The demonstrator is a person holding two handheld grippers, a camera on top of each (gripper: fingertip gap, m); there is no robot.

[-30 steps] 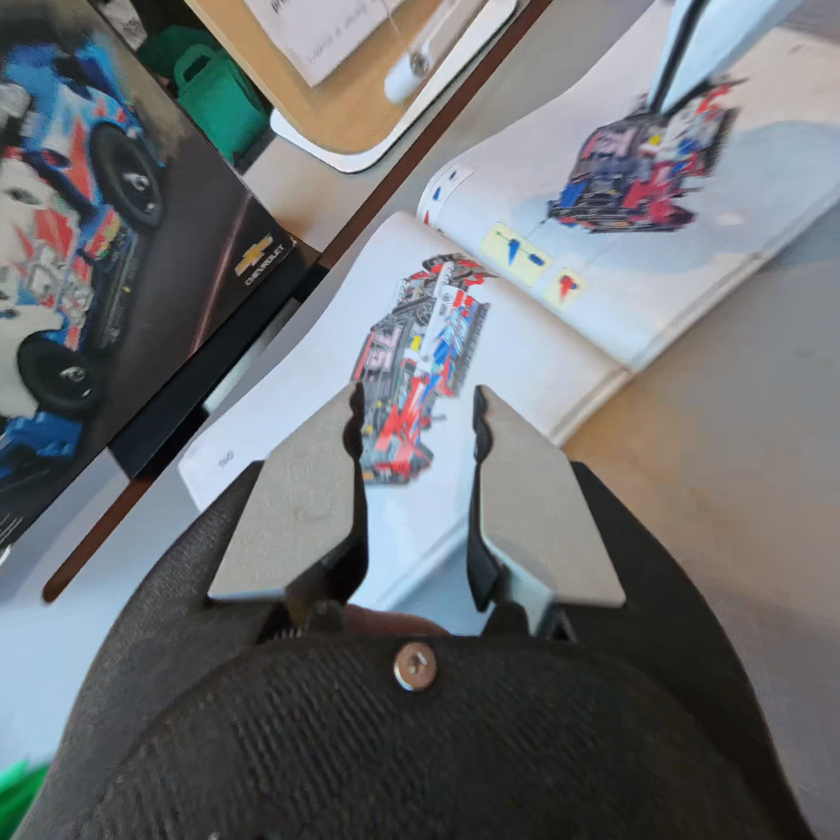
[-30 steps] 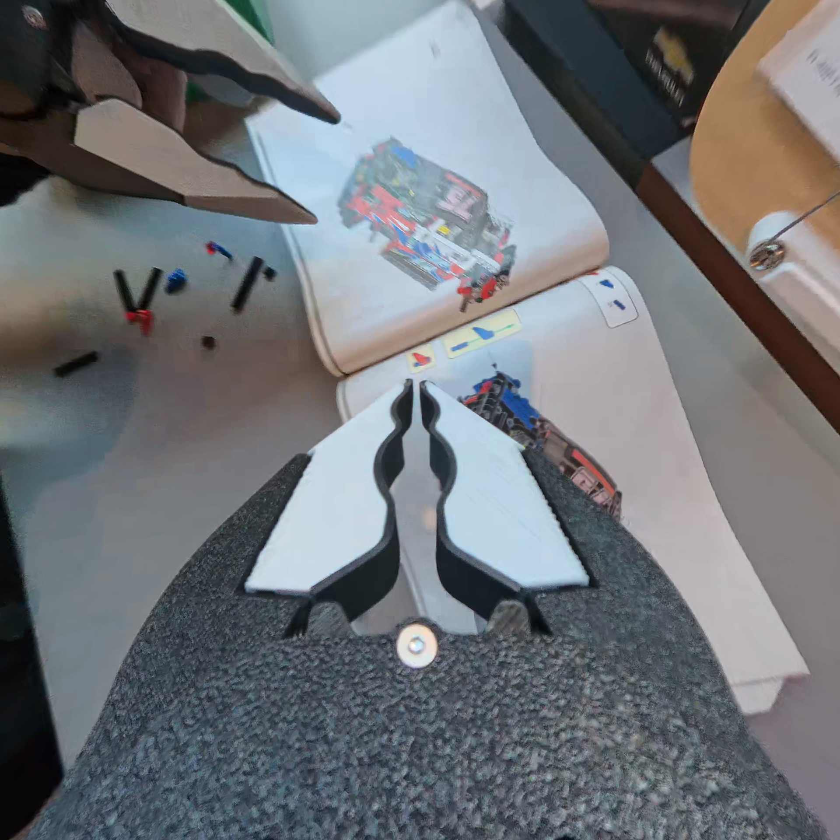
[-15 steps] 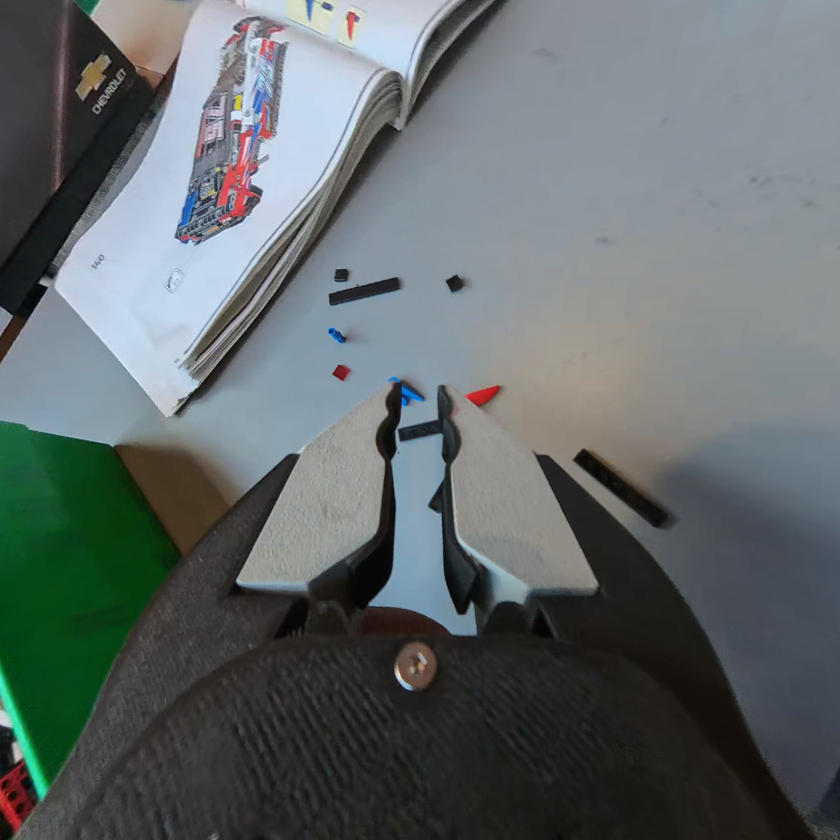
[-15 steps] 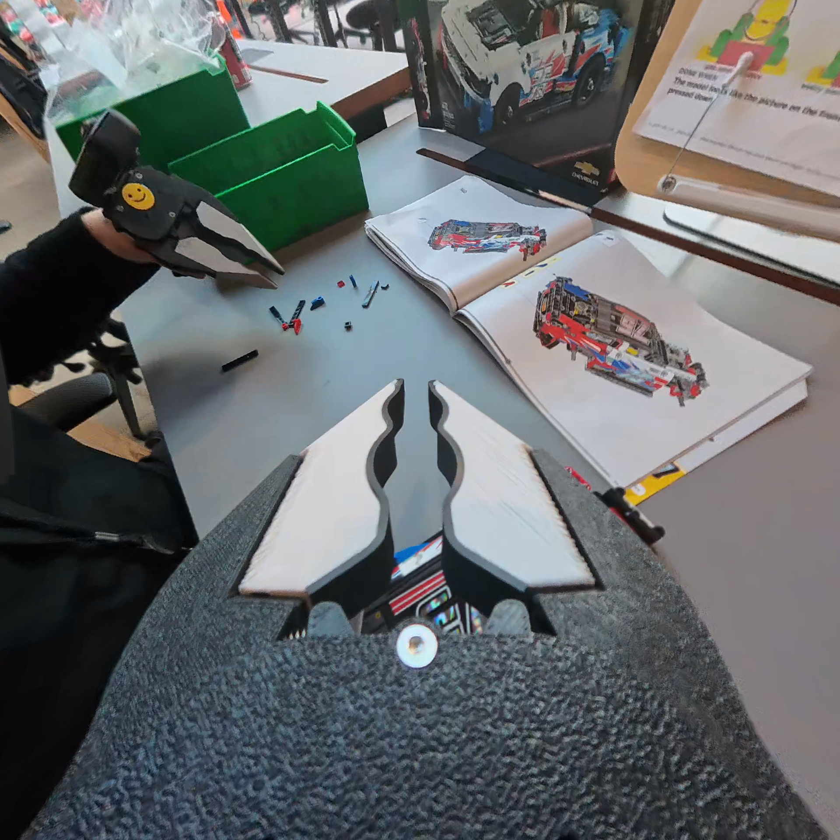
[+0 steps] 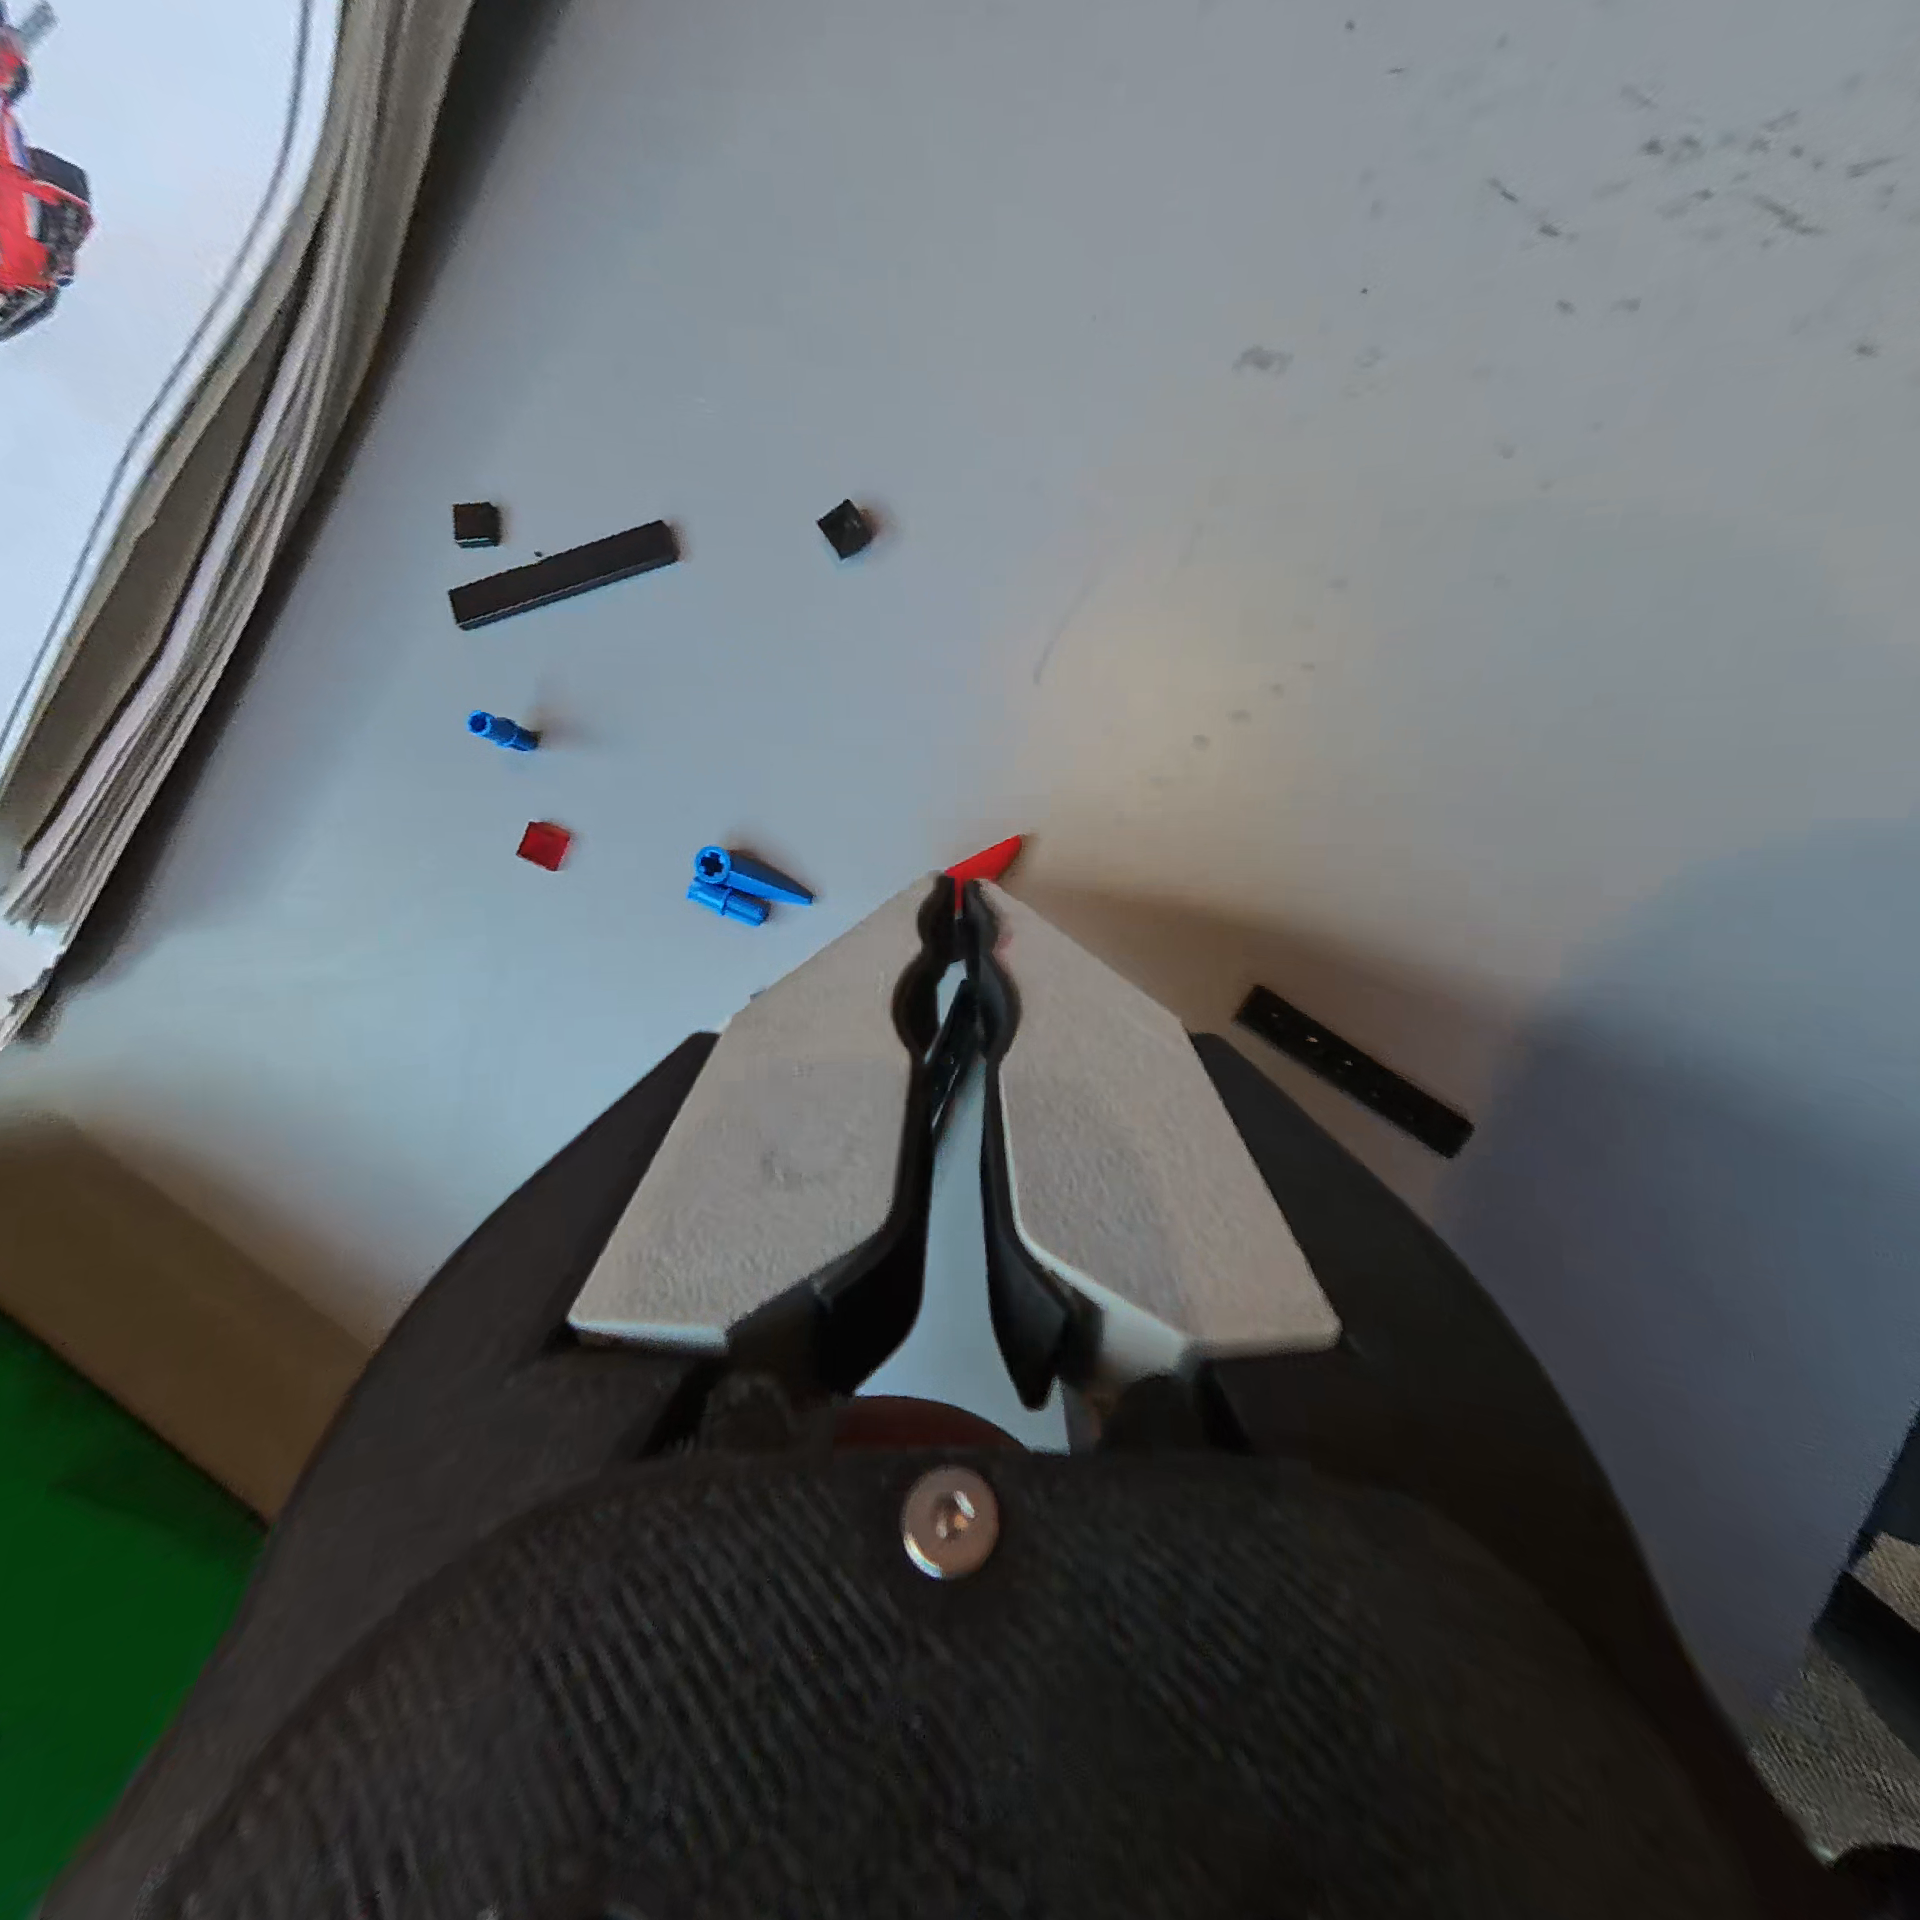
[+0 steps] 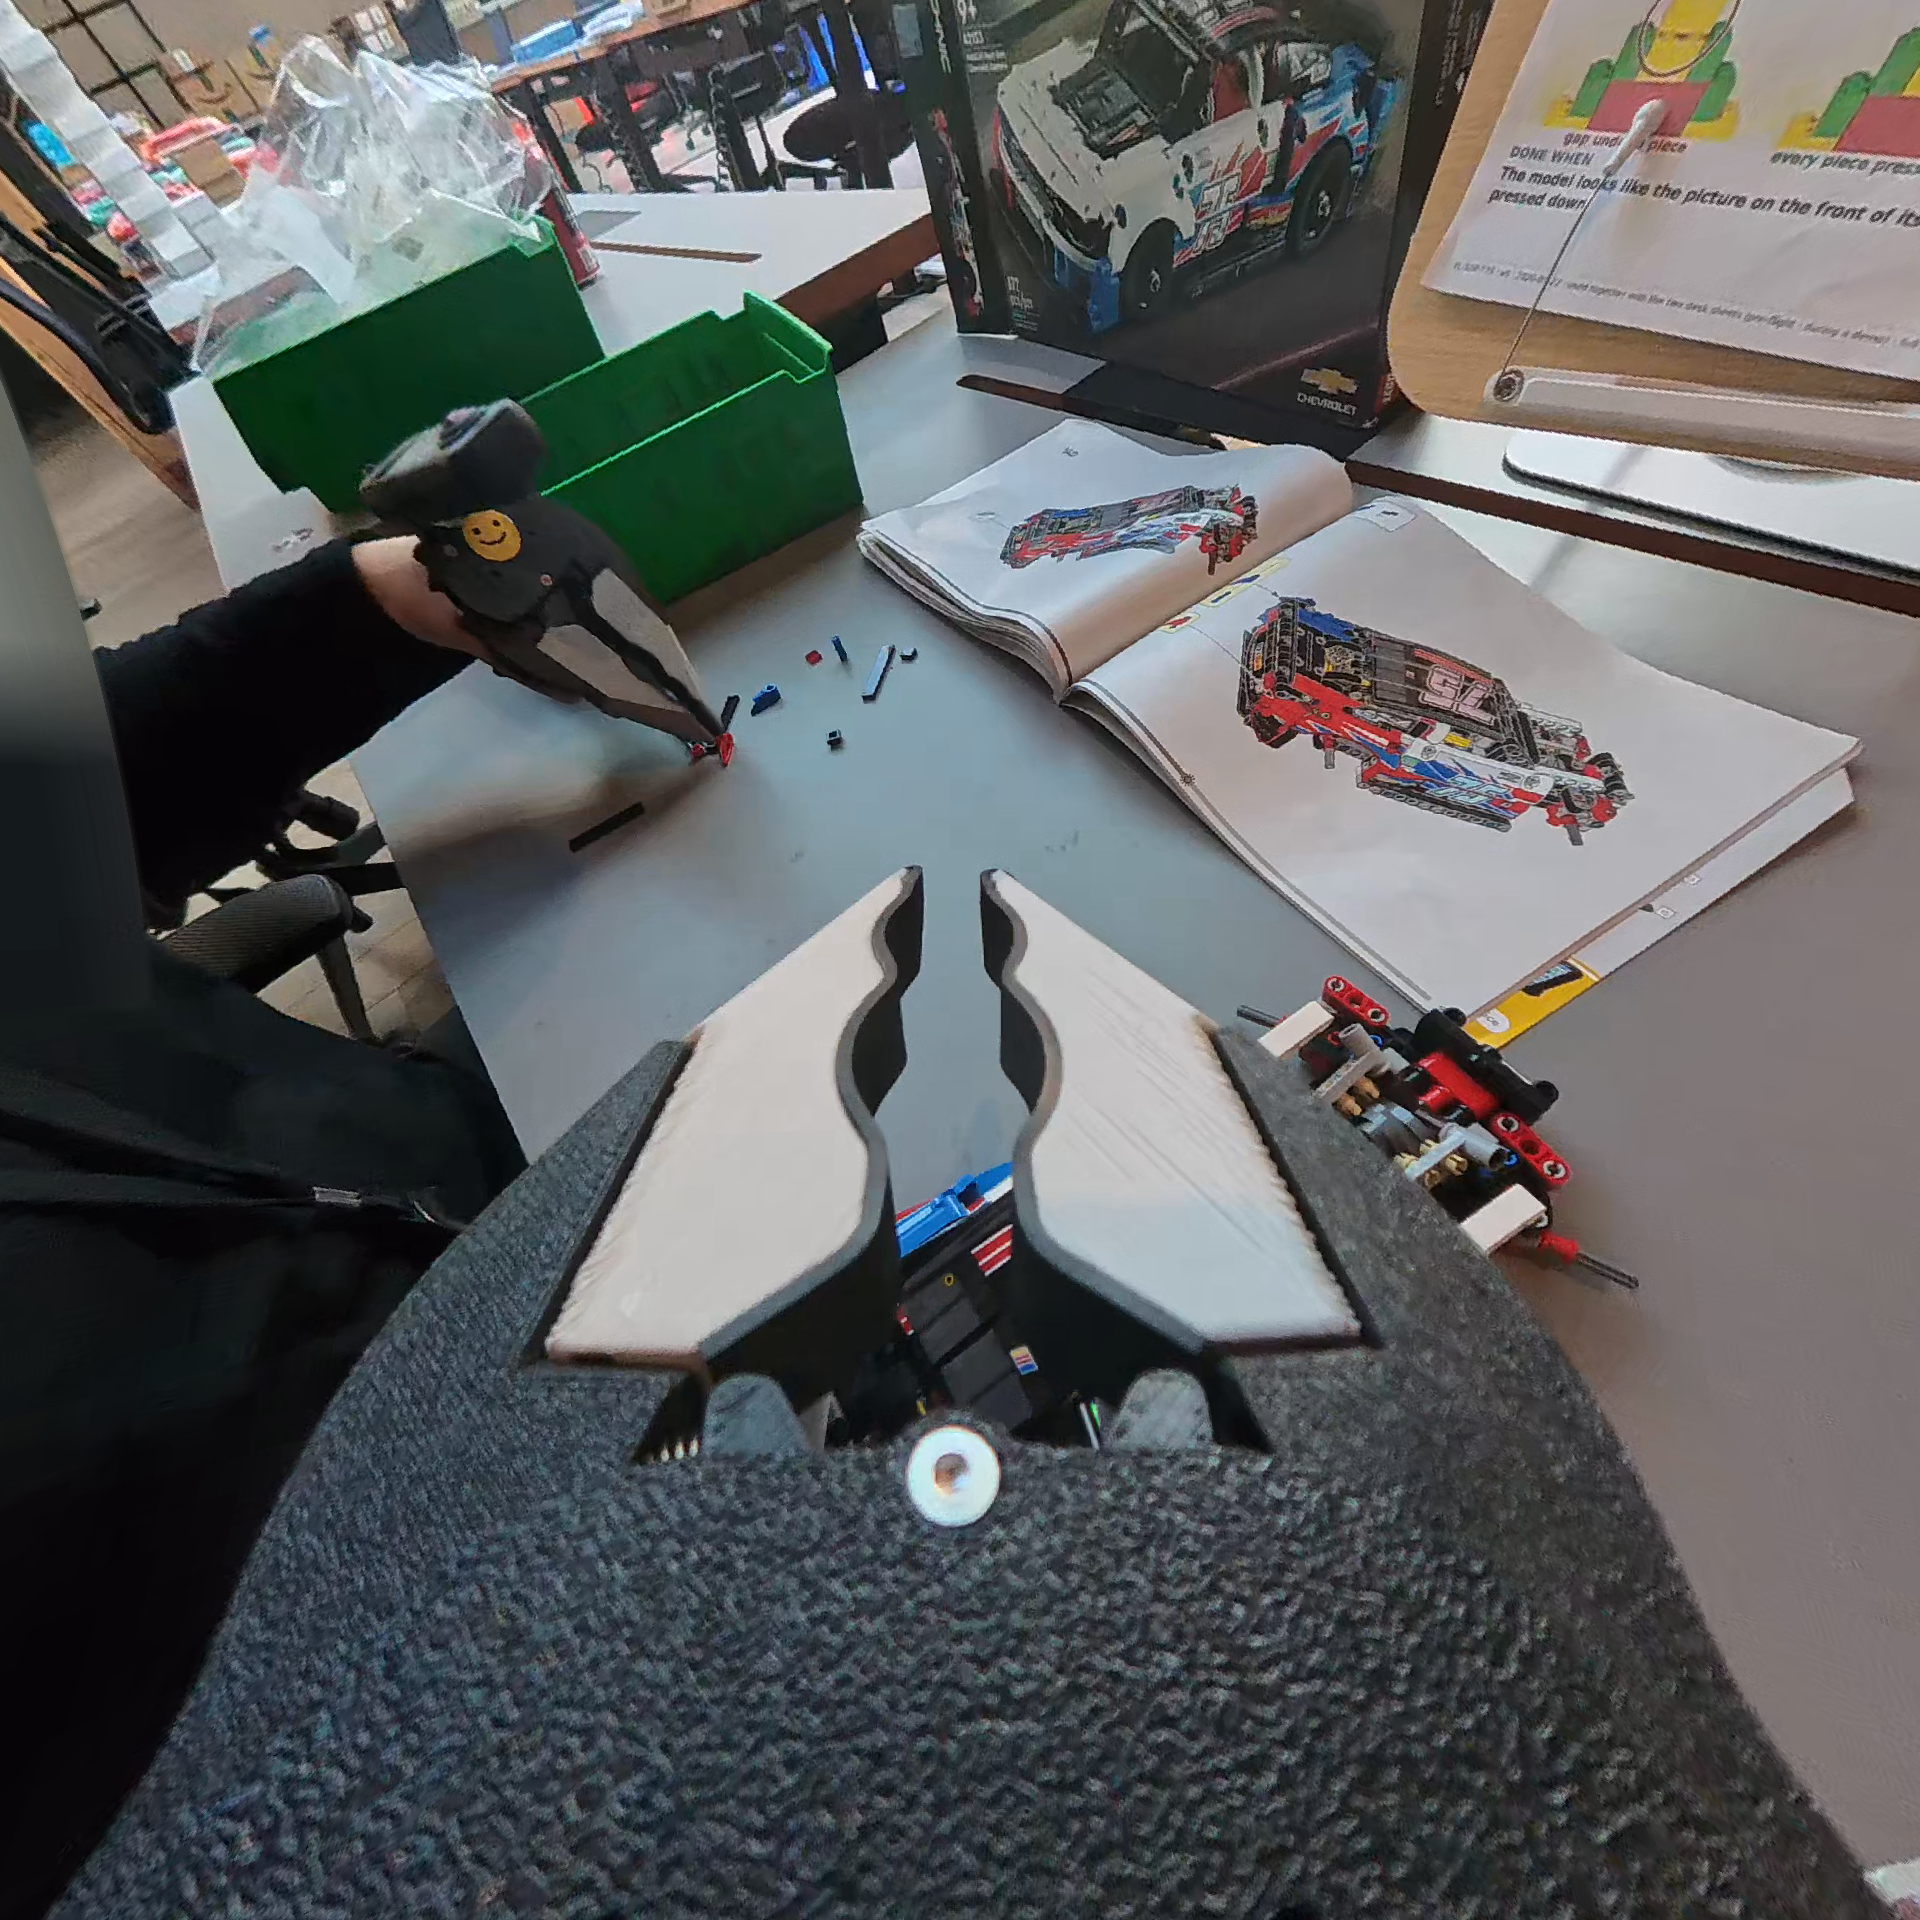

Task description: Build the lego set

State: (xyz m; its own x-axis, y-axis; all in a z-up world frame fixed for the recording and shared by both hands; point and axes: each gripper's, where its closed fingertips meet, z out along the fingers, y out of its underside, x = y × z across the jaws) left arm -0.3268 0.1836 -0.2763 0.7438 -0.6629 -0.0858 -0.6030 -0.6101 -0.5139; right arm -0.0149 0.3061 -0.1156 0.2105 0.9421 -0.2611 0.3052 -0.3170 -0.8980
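Note:
Loose Lego pieces lie on the grey table (image 5: pixel 1299 468). My left gripper (image 5: pixel 958 891) is down among them, jaws shut on the near end of a small red wedge piece (image 5: pixel 989 856); a black piece shows through the gap between its fingers. The right wrist view shows the same gripper (image 6: pixel 711 744) held by a hand, with the red wedge (image 6: pixel 723 746) at its tips. My right gripper (image 6: pixel 951 896) is open and empty. It hovers above the partly built car model (image 6: pixel 1439 1117), which is mostly hidden under it.
Around the left tips lie blue pins (image 5: pixel 740 881), a red tile (image 5: pixel 544 844), a black bar (image 5: pixel 563 574) and a black holed plate (image 5: pixel 1351 1070). The open instruction booklet (image 6: pixel 1403 748), the set's box (image 6: pixel 1174 177), two green bins (image 6: pixel 686 447) and a sheet stand (image 6: pixel 1662 343) ring the work area. The red tile (image 5: pixel 544 844) sits 8 cm or so from the ends of my left fingers. The right camera catches it too, in the right wrist view (image 6: pixel 811 655).
My left gripper left the booklet, dropped to the loose pieces and closed on the red wedge. My right gripper pulled back from the booklet to above the car model, still open.

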